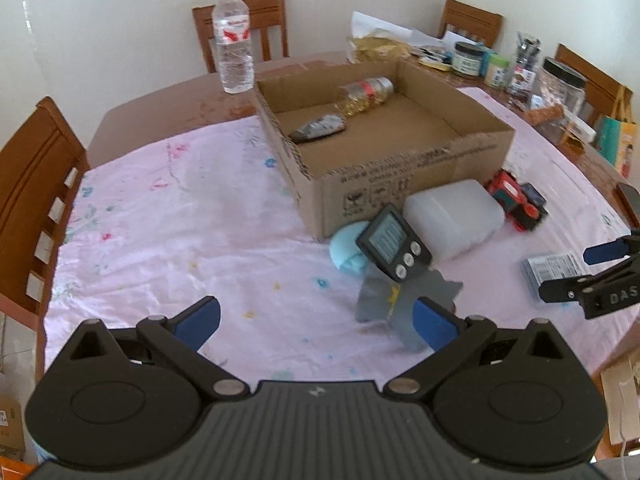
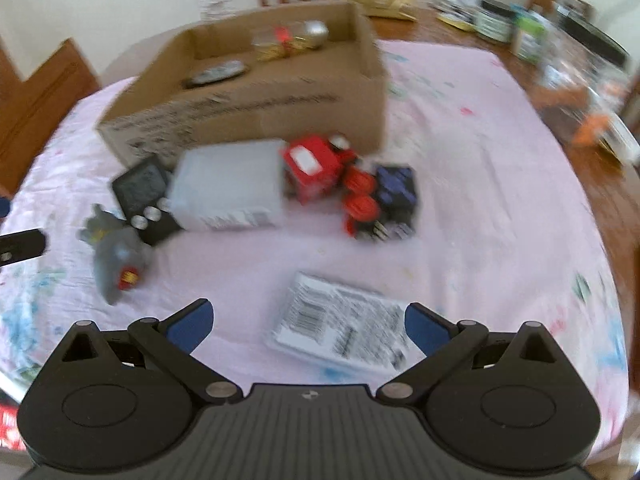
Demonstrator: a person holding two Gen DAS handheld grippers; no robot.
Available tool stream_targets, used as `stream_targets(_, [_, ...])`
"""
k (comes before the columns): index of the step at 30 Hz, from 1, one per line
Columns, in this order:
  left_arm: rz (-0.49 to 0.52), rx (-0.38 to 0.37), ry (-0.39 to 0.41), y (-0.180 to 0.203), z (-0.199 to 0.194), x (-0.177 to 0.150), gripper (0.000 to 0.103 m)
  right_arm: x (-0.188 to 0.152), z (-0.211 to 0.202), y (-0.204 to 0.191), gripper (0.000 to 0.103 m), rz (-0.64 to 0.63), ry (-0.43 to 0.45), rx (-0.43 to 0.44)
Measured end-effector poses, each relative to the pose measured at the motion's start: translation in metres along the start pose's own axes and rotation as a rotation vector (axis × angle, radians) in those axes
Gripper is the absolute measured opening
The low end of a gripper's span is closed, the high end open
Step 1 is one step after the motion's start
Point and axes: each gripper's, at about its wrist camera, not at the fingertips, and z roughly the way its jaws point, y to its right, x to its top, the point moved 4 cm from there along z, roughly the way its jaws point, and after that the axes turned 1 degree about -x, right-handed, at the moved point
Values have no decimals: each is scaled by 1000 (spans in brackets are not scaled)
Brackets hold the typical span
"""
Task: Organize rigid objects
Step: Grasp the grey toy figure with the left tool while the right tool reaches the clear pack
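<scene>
Right claw (image 2: 306,322) spread, flat packet (image 2: 344,330) between

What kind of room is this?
Probably a home dining room: wooden chairs surround a table with a pink floral tablecloth, and food jars crowd its far edge.

The right wrist view is smeared by motion, so the print on the flat packet (image 2: 340,330) cannot be read. The blue round object (image 1: 347,250) is half hidden behind the timer (image 1: 394,243). The right hand-held gripper (image 1: 576,270) is cut off by the frame's edge.
</scene>
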Motion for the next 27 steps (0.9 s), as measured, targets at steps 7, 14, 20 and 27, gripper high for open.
stream_targets(7, [33,-99,-34,6,5,-14,102,-17,16,-3,103,0,-25,-111])
stream_targets(14, [65,-187,-40,19,28,-20,102,-14,21,-13,103,-4,4,-125])
stream_targets(20, [100,-182,-80,31,59,-32,102,-17,21,-12,103,-26,34,-113])
stream_targets(27, [154,-161,-55,36,63,-29,103,-22,19,-12,103,-28,80,-114])
